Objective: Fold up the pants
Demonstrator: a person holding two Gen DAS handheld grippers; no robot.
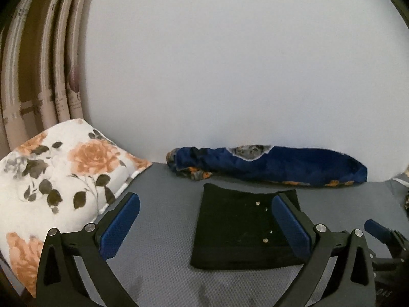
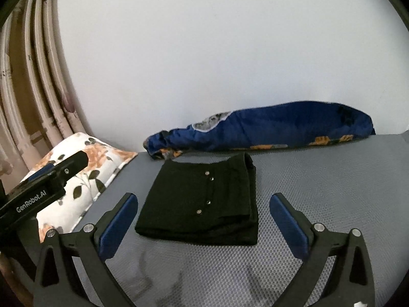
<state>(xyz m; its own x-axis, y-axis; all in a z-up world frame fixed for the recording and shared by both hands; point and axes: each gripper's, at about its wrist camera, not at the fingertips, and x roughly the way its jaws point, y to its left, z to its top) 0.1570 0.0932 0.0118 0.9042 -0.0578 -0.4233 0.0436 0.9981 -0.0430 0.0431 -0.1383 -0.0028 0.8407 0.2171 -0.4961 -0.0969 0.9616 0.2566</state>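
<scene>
The black pants [image 1: 237, 227] lie folded into a compact rectangle on the grey bed sheet [image 1: 163, 230], with small metal buttons up the top. They also show in the right wrist view [image 2: 202, 199]. My left gripper [image 1: 205, 220] is open and empty, held above the sheet, the pants by its right finger. My right gripper [image 2: 203, 220] is open and empty, just in front of the pants' near edge. The right gripper shows at the left view's right edge [image 1: 383, 232]; the left gripper shows at the right view's left edge [image 2: 48, 176].
A floral white and orange pillow [image 1: 58, 179] lies on the left of the bed. A rolled dark blue floral blanket [image 1: 268, 166] lies along the white wall behind the pants. Striped curtains [image 1: 38, 64] hang at far left.
</scene>
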